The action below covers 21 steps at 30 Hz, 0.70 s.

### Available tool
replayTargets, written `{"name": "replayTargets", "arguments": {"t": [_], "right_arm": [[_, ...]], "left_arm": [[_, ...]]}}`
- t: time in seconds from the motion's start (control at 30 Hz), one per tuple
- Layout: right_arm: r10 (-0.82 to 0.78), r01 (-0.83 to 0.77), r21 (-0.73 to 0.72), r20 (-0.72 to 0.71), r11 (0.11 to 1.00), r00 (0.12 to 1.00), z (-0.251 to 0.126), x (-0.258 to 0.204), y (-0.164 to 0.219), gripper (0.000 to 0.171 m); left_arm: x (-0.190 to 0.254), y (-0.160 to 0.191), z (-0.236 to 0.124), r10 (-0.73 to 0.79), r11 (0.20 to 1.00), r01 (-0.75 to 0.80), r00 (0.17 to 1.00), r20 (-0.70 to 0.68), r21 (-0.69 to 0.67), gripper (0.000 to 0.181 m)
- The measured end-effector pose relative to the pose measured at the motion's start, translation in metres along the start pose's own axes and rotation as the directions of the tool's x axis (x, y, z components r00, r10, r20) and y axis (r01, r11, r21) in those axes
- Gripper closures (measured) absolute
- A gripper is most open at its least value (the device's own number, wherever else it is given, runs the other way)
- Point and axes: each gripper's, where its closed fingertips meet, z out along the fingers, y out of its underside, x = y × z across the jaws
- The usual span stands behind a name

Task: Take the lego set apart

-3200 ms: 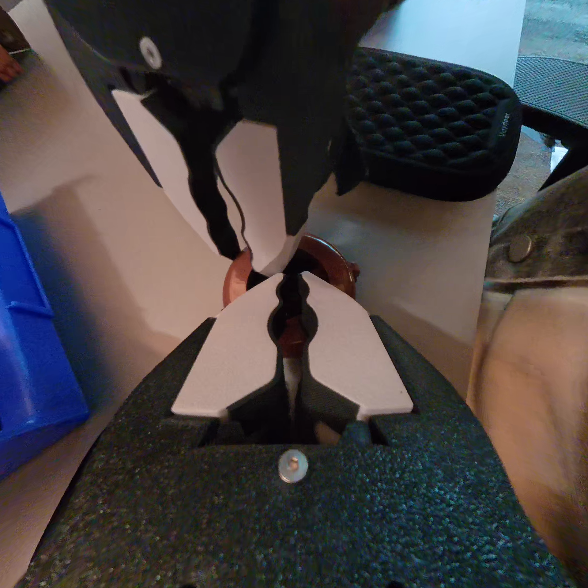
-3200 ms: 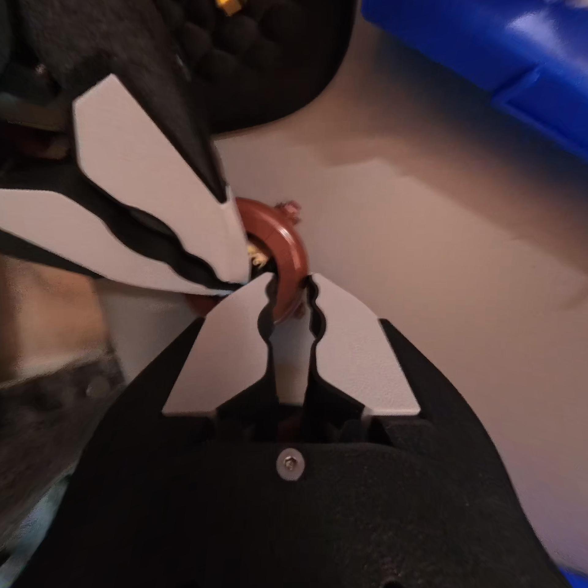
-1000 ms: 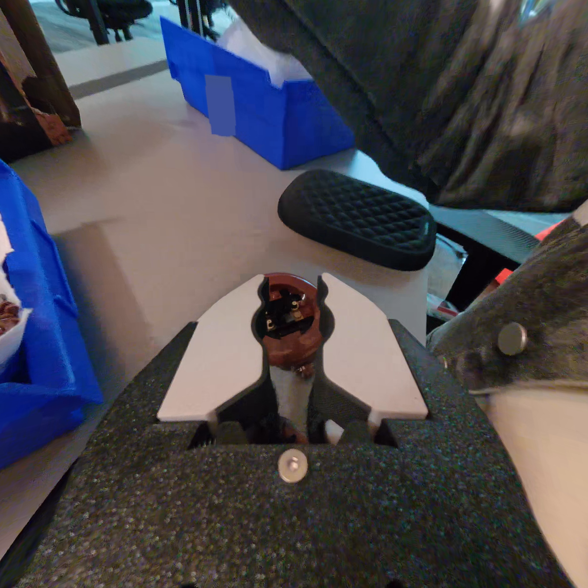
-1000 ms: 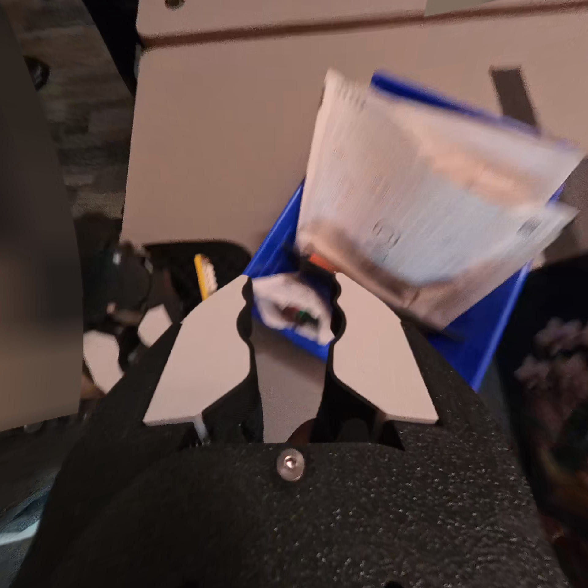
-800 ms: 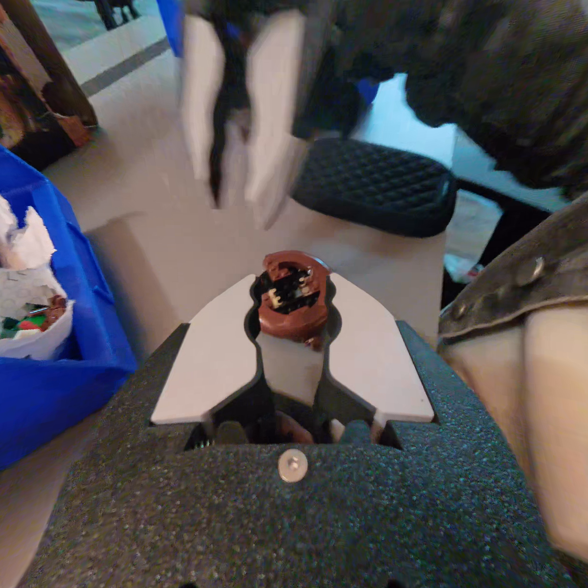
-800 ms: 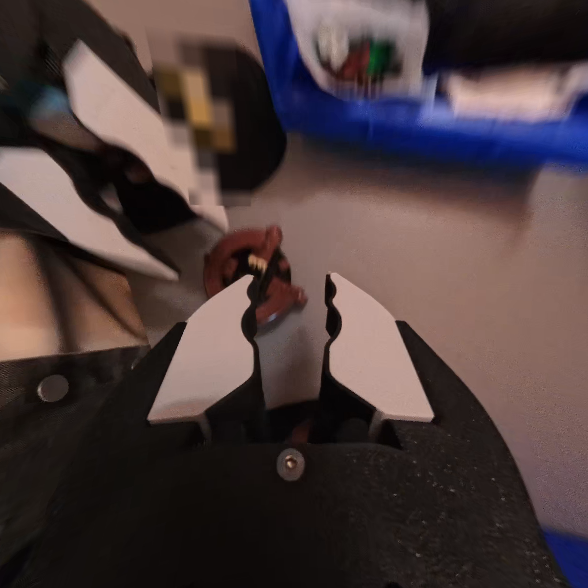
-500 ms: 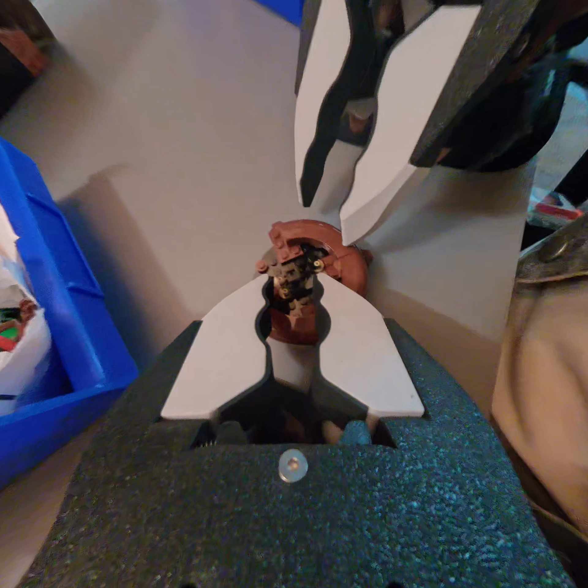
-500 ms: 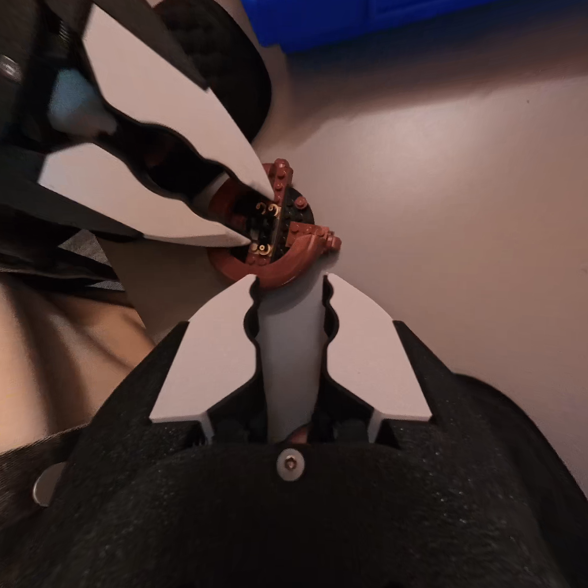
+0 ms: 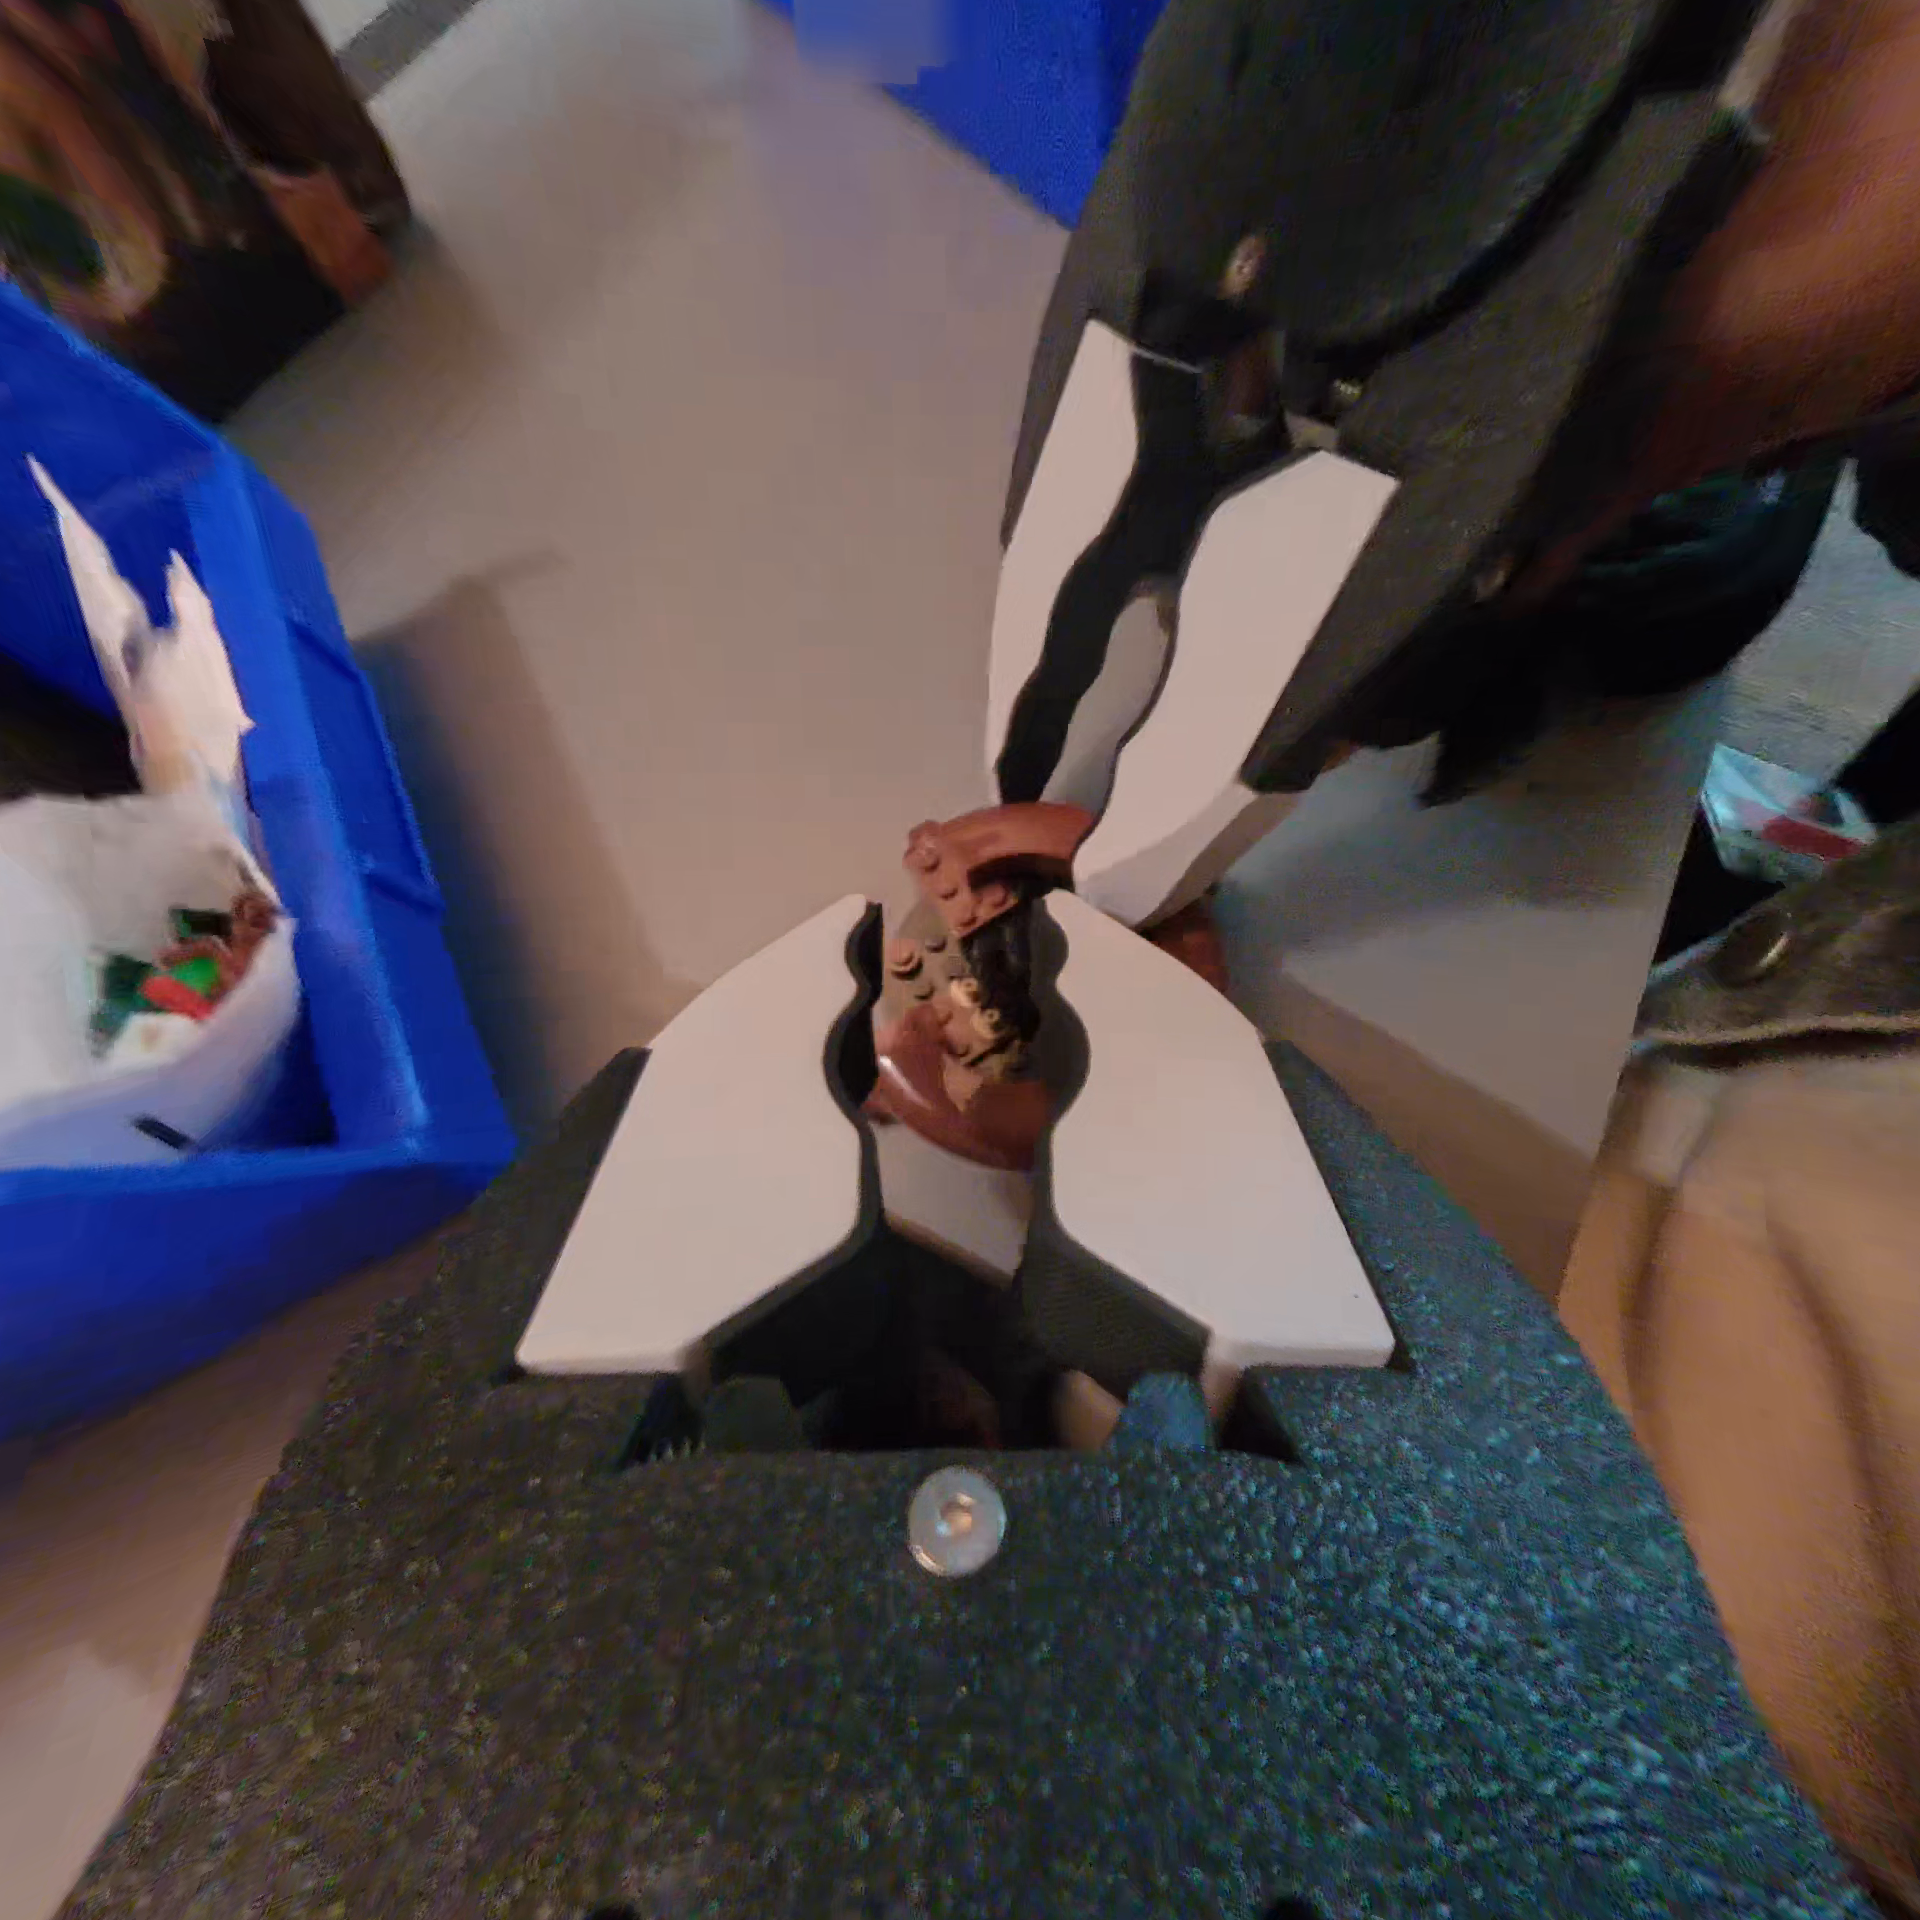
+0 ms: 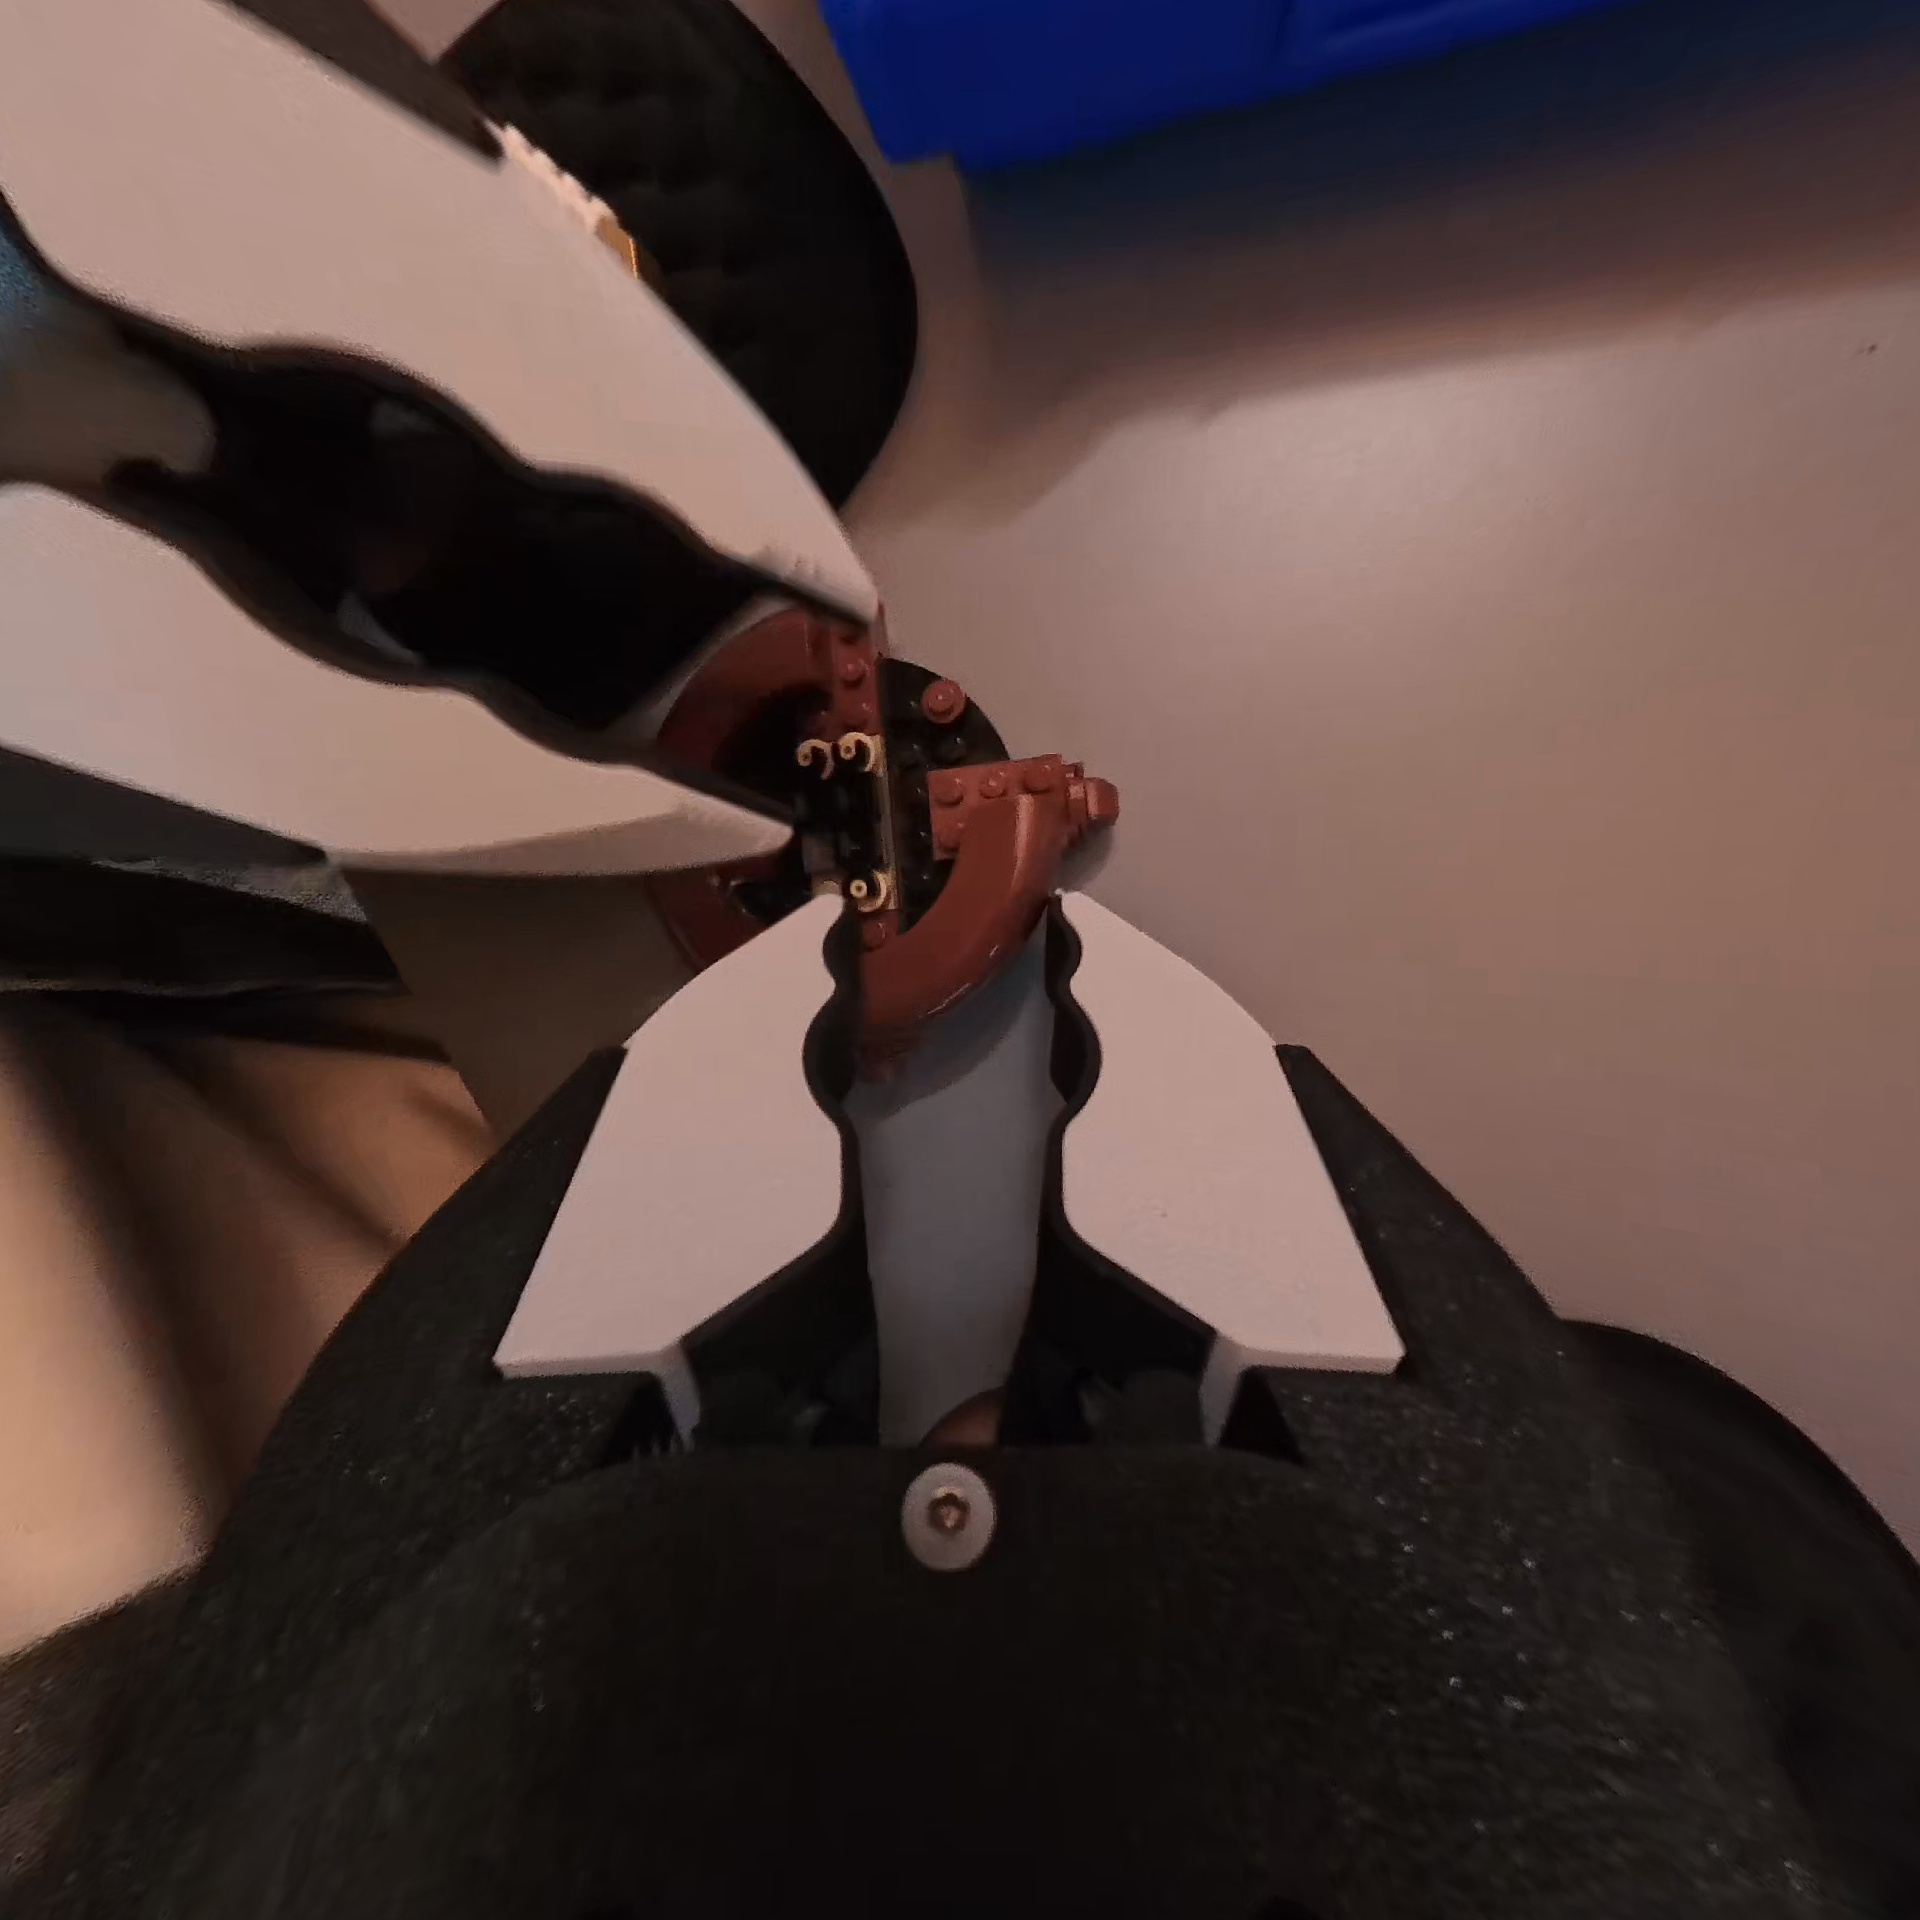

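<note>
The lego set (image 9: 966, 1039) is a small round brown build with a black studded middle and gold bits. My left gripper (image 9: 956, 914) is shut on it and holds it above the pale table (image 9: 675, 520). A brown curved arch piece (image 9: 997, 831) sticks up from its top. My right gripper (image 9: 1081, 842) comes down from the upper right. In the right wrist view the right gripper (image 10: 951, 909) is open, with the arch (image 10: 977, 914) between its fingertips. The left gripper (image 10: 831, 717) reaches in from the left, holding the set (image 10: 935, 748).
A blue bin (image 9: 343, 935) at the left holds a white bag (image 9: 156, 935) of loose pieces. Another blue bin (image 10: 1143, 73) stands at the far side. A black quilted pad (image 10: 748, 208) lies behind the set. A person's beige trouser leg (image 9: 1766, 1351) is at the right. My right fingertips sit around 4 cm from my left ones.
My right gripper has swung back from the far blue bin to the set and moved in, so the arch now lies between its fingertips. My left gripper keeps its hold and has tilted the set.
</note>
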Motion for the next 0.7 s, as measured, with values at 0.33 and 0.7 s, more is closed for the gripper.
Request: {"name": "replayTargets", "arguments": {"t": [0.33,0.7], "right_arm": [[-0.557,0.638,-0.169,0.356,0.752,0.751,-0.002,-0.004,0.004,0.140],[-0.531,0.589,-0.197,0.278,0.784,0.800,-0.006,0.001,-0.027,0.141]], "left_arm": [[0.041,0.021,0.004,-0.054,0.992,0.026,0.972,-0.230,-0.127,0.163],[0.029,0.008,0.012,0.050,0.999,-0.051,0.998,-0.047,-0.012,0.173]]}}
